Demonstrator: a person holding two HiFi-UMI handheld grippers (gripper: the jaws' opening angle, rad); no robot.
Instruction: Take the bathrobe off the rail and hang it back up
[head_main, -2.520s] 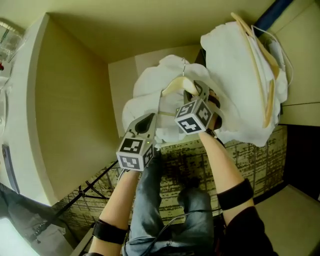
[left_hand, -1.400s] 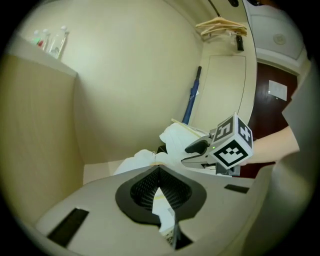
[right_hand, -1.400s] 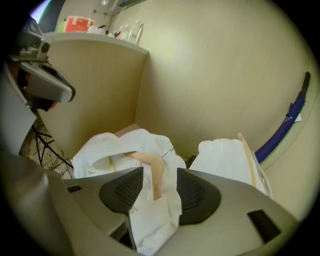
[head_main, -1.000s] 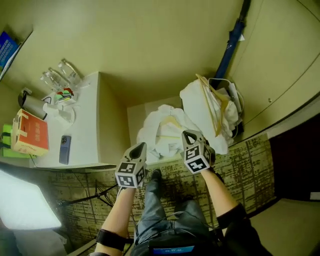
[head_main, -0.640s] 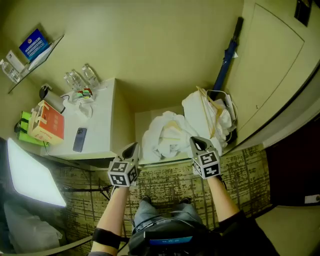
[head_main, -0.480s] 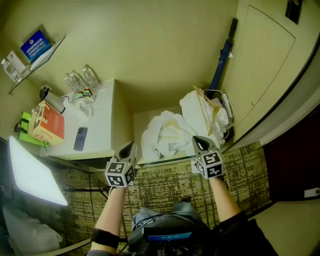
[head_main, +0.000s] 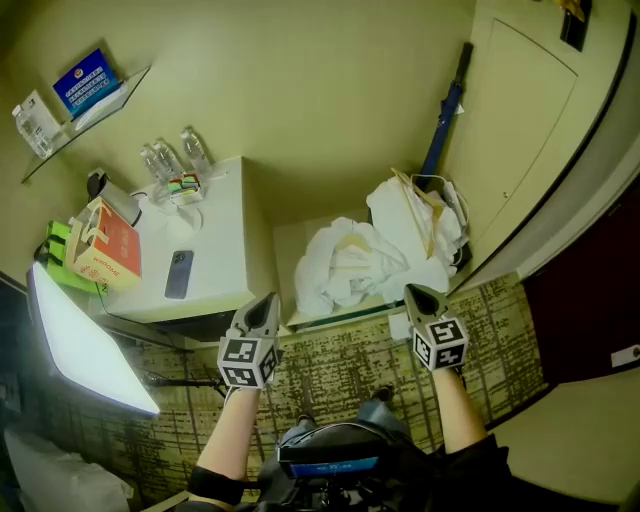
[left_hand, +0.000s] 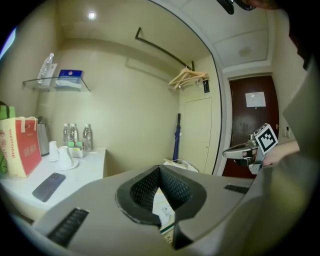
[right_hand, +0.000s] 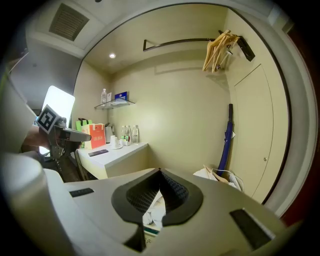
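While left tongs (head_main: 266, 300) and right tongs (head_main: 417, 292) sit closed, empty, crumpled white towelling bathrobe (head_main: 345, 265) lies ahead, below, between them. Seemingly off-rail step done; next: grip it, lift to dark metal rail (right_hand: 175, 42) overhead.

The left gripper (head_main: 268, 301) and right gripper (head_main: 421, 292) are grey with black-and-white marker cubes (head_main: 247, 361); sleeves (head_main: 478, 462) black.

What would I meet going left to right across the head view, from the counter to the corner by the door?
Red bag → phone → heaped white bathrobe → blue umbrella
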